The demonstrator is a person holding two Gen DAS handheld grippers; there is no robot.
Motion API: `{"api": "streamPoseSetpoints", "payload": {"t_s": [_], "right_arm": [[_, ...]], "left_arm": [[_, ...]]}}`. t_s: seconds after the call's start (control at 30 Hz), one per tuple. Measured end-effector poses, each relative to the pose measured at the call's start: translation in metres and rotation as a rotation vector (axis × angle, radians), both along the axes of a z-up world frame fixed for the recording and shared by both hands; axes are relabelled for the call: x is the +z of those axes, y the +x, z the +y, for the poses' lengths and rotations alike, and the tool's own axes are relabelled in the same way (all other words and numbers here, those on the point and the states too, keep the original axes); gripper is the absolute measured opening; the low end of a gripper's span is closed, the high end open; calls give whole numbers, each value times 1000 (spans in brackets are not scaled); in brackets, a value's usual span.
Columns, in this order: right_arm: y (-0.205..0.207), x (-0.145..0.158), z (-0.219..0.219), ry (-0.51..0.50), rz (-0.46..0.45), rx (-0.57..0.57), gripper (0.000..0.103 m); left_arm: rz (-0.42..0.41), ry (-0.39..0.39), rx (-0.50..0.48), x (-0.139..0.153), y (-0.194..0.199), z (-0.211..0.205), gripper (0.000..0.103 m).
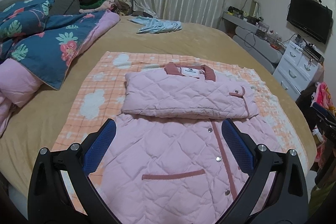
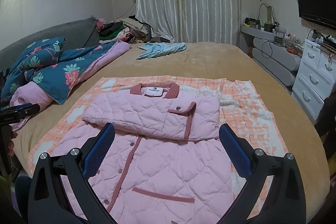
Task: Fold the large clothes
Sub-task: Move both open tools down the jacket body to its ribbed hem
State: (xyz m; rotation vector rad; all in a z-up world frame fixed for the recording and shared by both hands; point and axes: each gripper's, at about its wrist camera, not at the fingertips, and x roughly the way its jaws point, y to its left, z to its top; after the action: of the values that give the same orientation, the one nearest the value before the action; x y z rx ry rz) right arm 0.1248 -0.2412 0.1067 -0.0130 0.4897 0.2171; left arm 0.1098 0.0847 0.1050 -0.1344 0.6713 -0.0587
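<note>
**Pink jacket half folded, both grippers empty**

While the left gripper hovers with jaws apart, the pink quilted jacket lies on an orange checked blanket, its collar end doubled over the body. Right gripper is likewise spread, holding nothing. Best to pinch both hem corners evenly and lift together. No containers hold anything relevant.

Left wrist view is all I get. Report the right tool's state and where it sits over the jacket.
Observer: The right tool is open and empty, its fingers straddling the pink jacket at the folded edge.
Operator: Now describe my left tool from outside.
Observer: The left tool shows at the right view's left edge, off the orange blanket, in front of the floral quilt.
</note>
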Motion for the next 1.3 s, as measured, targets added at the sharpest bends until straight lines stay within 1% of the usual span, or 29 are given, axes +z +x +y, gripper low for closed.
{"api": "streamPoseSetpoints", "payload": {"t_s": [0.2,0.57,0.73,0.97,1.13,1.3], "right_arm": [[-15,-4,0,-2,5,2,99],[-32,-20,-4,-9,36,-11,99],[-38,-30,-8,-10,56,-20,99],[-42,-49,-16,-20,93,-35,99],[-45,-61,-22,-26,116,-47,99],[-48,-70,-25,-33,134,-55,99]], "left_arm": [[5,5,8,-6,-14,5,94],[26,7,29,-24,-33,16,94],[53,6,48,-37,-37,25,94],[97,41,55,-60,-46,34,94],[125,39,62,-75,-51,40,94],[155,57,66,-89,-57,45,94]]}}
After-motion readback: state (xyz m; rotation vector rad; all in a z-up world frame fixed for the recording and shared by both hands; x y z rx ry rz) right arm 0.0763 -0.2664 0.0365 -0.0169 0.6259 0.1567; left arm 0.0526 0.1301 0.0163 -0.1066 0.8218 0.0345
